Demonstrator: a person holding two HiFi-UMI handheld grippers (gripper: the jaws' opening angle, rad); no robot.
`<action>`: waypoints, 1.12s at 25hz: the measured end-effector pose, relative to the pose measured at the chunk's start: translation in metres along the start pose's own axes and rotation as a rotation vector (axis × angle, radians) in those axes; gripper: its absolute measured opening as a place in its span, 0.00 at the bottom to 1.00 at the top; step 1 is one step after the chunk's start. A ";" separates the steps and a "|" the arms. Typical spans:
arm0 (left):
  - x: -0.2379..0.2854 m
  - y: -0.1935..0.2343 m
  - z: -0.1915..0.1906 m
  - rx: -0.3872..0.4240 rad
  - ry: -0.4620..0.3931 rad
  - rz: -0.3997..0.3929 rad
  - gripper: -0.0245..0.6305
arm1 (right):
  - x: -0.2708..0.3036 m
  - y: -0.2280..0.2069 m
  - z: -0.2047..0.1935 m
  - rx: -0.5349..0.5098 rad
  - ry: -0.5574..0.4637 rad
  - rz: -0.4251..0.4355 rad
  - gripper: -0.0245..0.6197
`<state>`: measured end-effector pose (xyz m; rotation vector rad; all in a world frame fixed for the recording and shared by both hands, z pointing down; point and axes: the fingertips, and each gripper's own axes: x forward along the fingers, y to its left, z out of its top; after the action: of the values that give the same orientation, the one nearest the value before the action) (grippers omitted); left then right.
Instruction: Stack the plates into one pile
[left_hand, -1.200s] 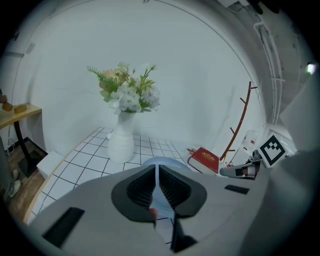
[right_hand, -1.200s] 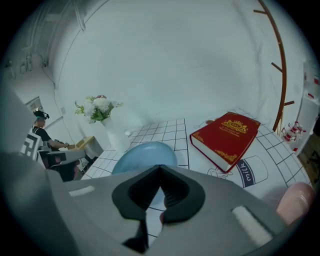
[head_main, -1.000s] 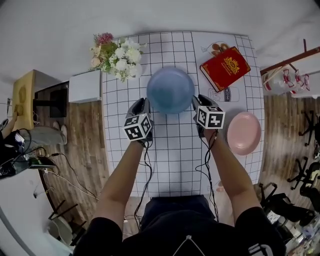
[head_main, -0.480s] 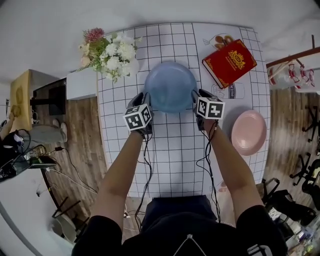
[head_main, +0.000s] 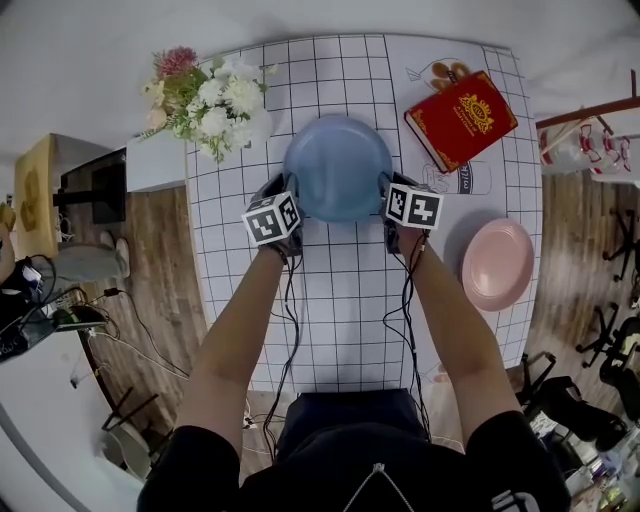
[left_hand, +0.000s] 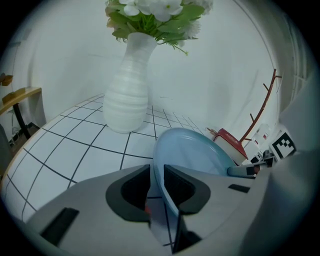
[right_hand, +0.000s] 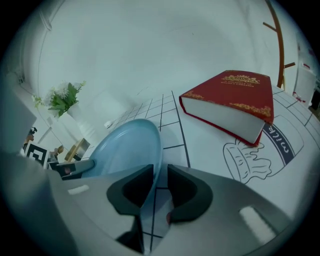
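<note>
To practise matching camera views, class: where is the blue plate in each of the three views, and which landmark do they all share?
Head view: blue plate sits at upper centre.
Left gripper view: lower centre, leaning right, seen from its rim.
Right gripper view: lower left of centre, seen from its rim.
Shared landmark: red book, to the plate's right in every view.

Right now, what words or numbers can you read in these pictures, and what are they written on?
"MILK": it seems to read so, on a printed badge on the tablecloth, partly hidden by the red book.
Gold lettering on the red book cover: too small to read.
The marker cubes show black-and-white square patterns only, no words.
</note>
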<state>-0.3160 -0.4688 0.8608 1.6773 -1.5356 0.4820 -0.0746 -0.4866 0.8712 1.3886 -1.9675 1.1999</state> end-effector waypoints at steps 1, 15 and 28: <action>0.002 -0.001 0.000 0.000 0.005 -0.003 0.16 | 0.001 0.000 -0.001 0.011 0.003 -0.002 0.18; -0.024 -0.008 -0.002 -0.059 -0.009 -0.014 0.08 | -0.027 0.013 0.006 0.077 -0.048 0.022 0.09; -0.116 -0.020 0.024 -0.207 -0.117 -0.058 0.05 | -0.107 0.057 0.022 0.140 -0.149 0.105 0.07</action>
<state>-0.3246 -0.4120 0.7550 1.6068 -1.5585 0.1897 -0.0818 -0.4427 0.7568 1.4987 -2.1160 1.3393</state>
